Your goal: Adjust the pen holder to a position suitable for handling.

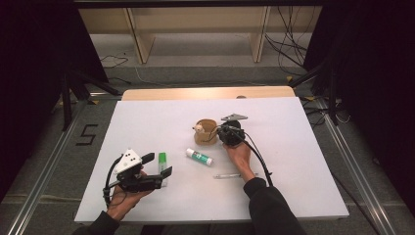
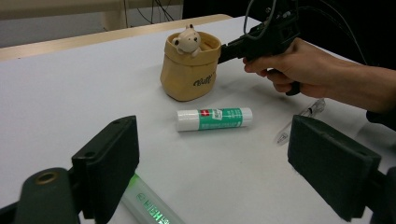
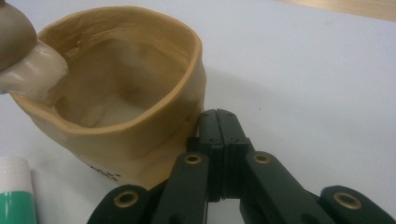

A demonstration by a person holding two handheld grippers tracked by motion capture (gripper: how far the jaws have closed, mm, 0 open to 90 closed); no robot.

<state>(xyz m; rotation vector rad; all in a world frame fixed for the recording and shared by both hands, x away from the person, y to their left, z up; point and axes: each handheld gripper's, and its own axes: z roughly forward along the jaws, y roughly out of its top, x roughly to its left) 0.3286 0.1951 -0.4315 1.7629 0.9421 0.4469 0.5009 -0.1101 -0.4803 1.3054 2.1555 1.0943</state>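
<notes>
Nearest the person, the left hand-held gripper rests low on the white bench with its jaws wide apart and nothing between them; a green-lettered tube lies just beside them. Farther in, a green-and-white glue stick lies flat on its side, with a thin clear pen to its right. Beyond, the right hand-held gripper, jaws pressed together, has its tips against the outer wall of the tan pouch, which stands upright with a small bear figure at its rim
</notes>
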